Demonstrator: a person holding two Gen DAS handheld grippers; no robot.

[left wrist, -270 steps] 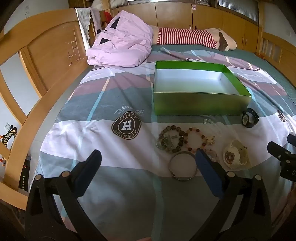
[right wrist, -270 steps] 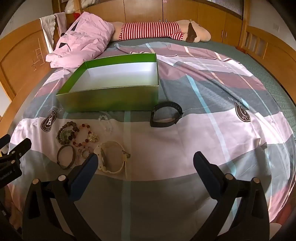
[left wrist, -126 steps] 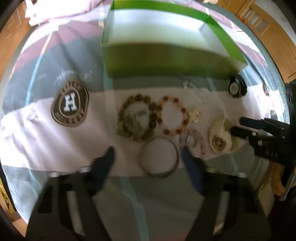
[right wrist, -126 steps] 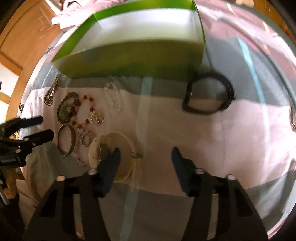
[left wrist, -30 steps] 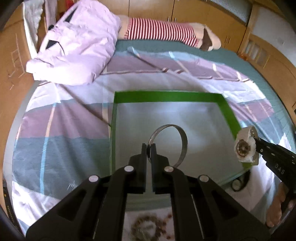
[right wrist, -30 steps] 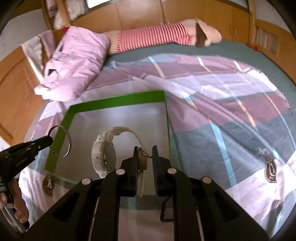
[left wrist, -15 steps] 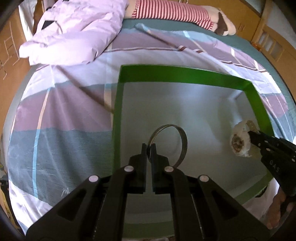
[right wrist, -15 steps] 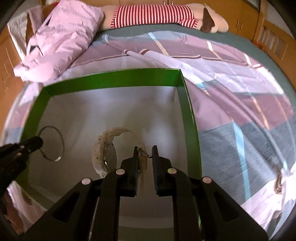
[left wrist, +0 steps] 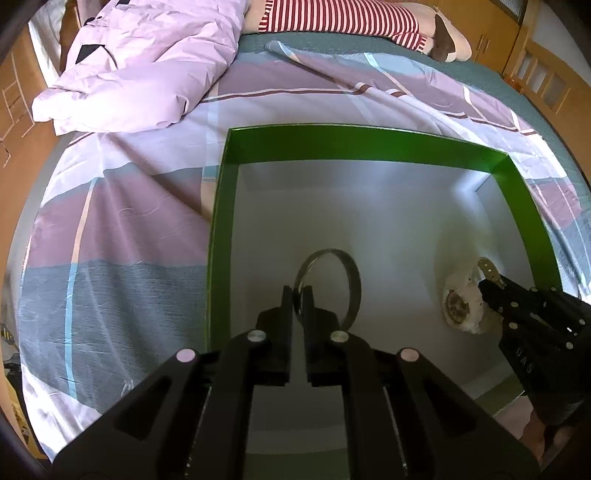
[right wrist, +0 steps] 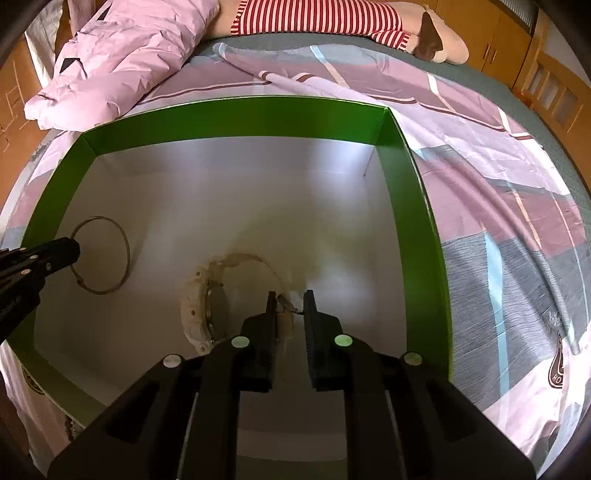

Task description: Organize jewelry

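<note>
A home bedroom: patchwork-sheeted bed (left wrist: 122,229), pink duvet (left wrist: 147,62), wooden wardrobes (right wrist: 498,33).

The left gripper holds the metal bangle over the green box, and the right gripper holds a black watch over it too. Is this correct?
Not quite. The watch in the right gripper is cream-white, not black, as the right wrist view shows. The rest is correct: the left gripper holds the metal bangle over the green box.
</note>
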